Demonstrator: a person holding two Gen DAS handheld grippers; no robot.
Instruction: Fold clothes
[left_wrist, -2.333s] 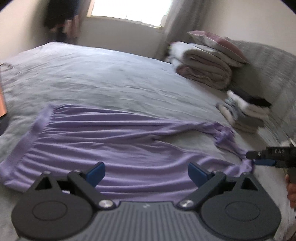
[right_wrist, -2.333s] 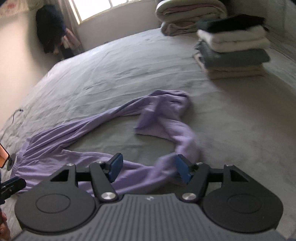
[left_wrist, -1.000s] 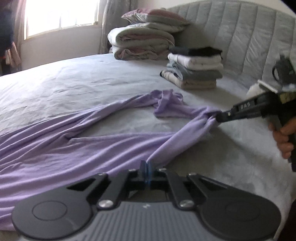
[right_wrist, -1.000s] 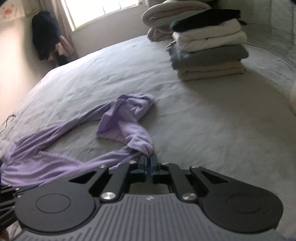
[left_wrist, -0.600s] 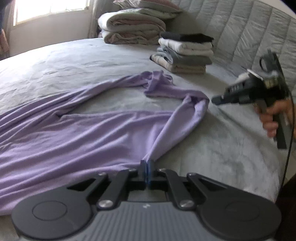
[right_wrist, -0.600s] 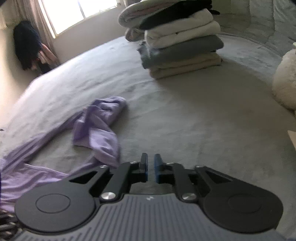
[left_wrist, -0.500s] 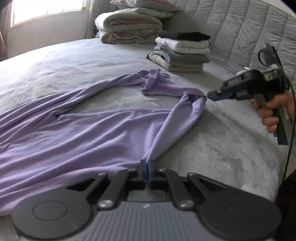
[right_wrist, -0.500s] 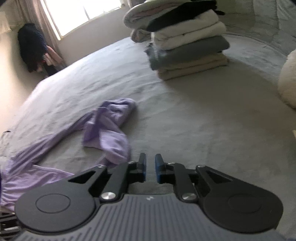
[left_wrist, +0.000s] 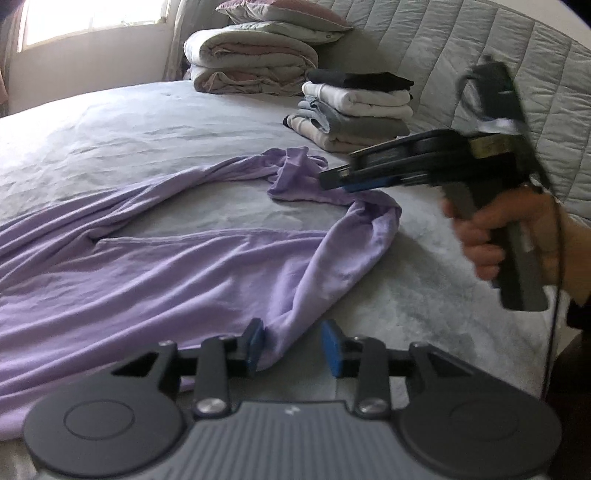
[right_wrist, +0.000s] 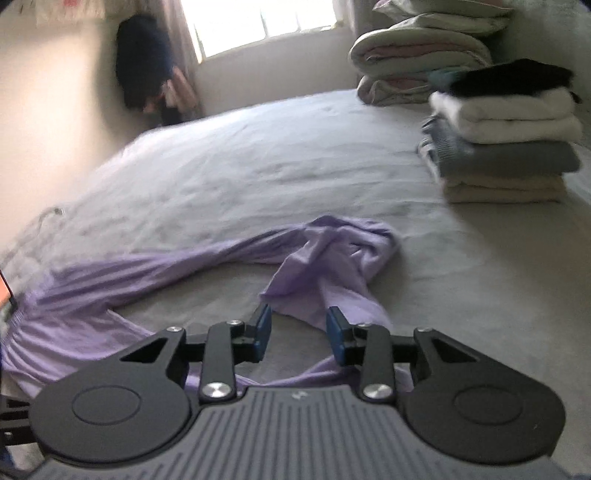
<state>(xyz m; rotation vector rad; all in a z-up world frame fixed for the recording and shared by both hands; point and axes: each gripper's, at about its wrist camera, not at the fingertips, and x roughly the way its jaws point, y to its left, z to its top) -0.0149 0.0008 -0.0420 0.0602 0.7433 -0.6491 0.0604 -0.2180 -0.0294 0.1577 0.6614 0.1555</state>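
A lilac pair of trousers (left_wrist: 155, 266) lies spread on the grey bed (left_wrist: 147, 122), one leg looped back in a twisted bunch (left_wrist: 299, 177). My left gripper (left_wrist: 293, 345) is open, with the nearer leg's fabric lying loose between its blue pads (left_wrist: 255, 341). In the left wrist view my right gripper (left_wrist: 325, 181), held in a hand (left_wrist: 506, 229), hovers over the bunch. Its own view shows my right gripper (right_wrist: 299, 332) open just before the crumpled leg end (right_wrist: 332, 266), with cloth under it.
A stack of folded clothes (left_wrist: 354, 110) sits near the padded headboard (left_wrist: 480, 66), with rolled duvets and pillows (left_wrist: 255, 62) behind it. Dark clothing (right_wrist: 144, 66) hangs by the window. Bare grey bedding (right_wrist: 498, 295) spreads to the right of the trousers.
Both grippers have let go of the trouser leg and opened. The right gripper has swung back left over the crumpled leg end.
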